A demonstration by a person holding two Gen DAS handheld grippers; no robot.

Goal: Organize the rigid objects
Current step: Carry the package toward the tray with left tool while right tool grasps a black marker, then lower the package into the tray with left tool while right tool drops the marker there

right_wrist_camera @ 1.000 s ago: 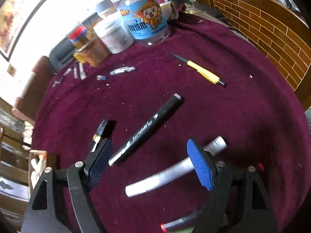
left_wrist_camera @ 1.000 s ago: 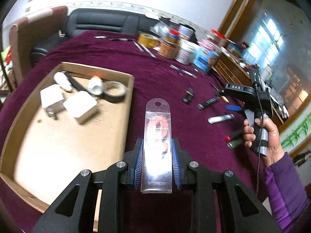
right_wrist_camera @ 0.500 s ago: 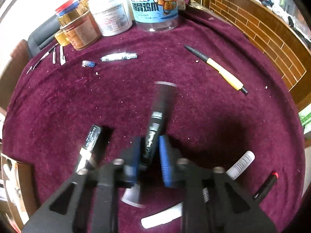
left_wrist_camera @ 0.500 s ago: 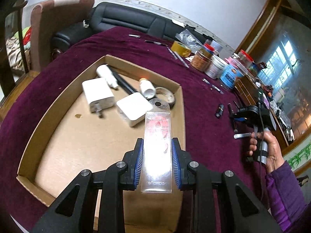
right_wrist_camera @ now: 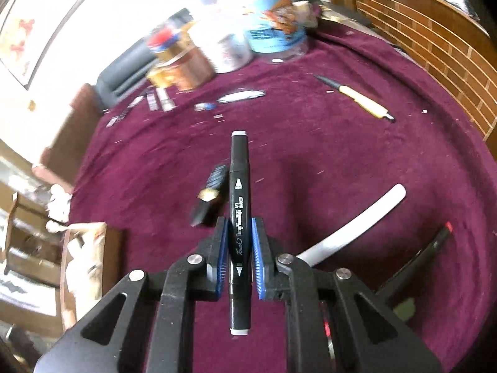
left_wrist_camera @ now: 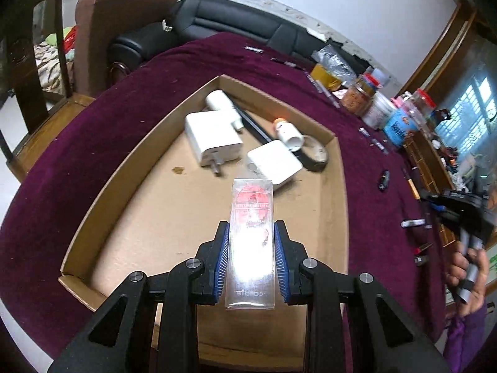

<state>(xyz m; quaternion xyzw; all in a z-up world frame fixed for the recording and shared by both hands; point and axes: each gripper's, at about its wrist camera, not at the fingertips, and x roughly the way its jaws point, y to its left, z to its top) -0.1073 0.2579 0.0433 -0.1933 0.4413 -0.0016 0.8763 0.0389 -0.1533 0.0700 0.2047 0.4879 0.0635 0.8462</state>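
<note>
My left gripper (left_wrist_camera: 251,236) is shut on a clear plastic packet with a red item inside (left_wrist_camera: 252,217) and holds it over the cardboard tray (left_wrist_camera: 130,161). The tray holds two white chargers (left_wrist_camera: 214,143), a white bottle (left_wrist_camera: 287,130), a black stick and a tape roll (left_wrist_camera: 315,157). My right gripper (right_wrist_camera: 238,233) is shut on a black marker (right_wrist_camera: 238,186) and holds it above the purple tablecloth (right_wrist_camera: 341,161). The right gripper also shows at the right edge of the left wrist view (left_wrist_camera: 466,214).
On the cloth lie a white marker (right_wrist_camera: 357,223), a red-tipped black marker (right_wrist_camera: 422,255), a yellow pen (right_wrist_camera: 360,101), a small black item (right_wrist_camera: 209,192) and small metal pieces. Jars and tins (left_wrist_camera: 391,118) stand at the far edge. A sofa (left_wrist_camera: 223,21) and chair lie beyond.
My left gripper carried the packet from over the cloth to over the tray. My right gripper closed on the black marker and lifted it off the cloth.
</note>
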